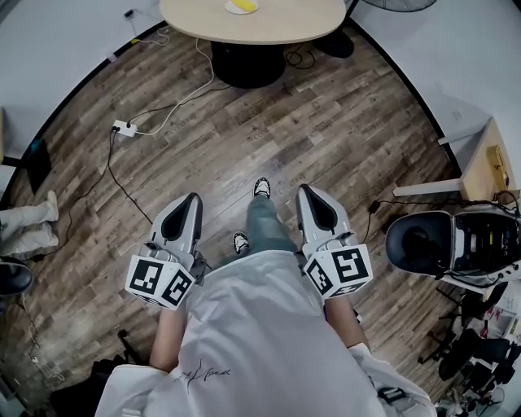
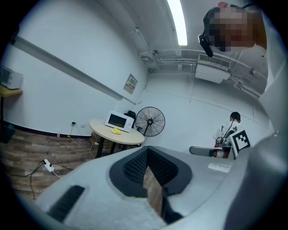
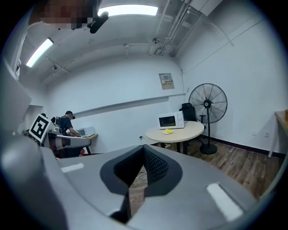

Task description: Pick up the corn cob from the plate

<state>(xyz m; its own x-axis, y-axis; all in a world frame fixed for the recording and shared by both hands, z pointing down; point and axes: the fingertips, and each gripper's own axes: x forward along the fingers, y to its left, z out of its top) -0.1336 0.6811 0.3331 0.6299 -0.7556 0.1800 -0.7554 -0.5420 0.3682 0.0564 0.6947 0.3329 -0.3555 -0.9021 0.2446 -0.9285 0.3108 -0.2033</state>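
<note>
- The corn cob (image 1: pixel 242 6) lies on a small plate (image 1: pixel 229 10) on the round table (image 1: pixel 285 20), straight ahead of the person and well apart from both tools
- The left gripper (image 1: pixel 192 202) and the right gripper (image 1: pixel 305 192) are held side by side in front of the waist, tips pointing towards the table and a little downward
- In each gripper view the jaws stand together with nothing between them, so both will need to be parted before any grasp
- In the head view the cob sits roughly midway between the two jaw lines, so neither hand looks clearly nearer
- Its yellow shape reads slightly wider than deep there, which suggests it lies crosswise to the approach, but it is too small to be sure
- The plate sits near the table's closer edge, so a reach over that rim should do
- The microwave (image 3: pixel 170 121) stands just behind the plate, which limits room beyond it
- Open wooden floor (image 1: pixel 285 122) separates the person from the table
- A power strip (image 1: pixel 124 128) and cables lie to the left of the direct path, and the table's dark base (image 1: pixel 247 65) is under the top
</note>
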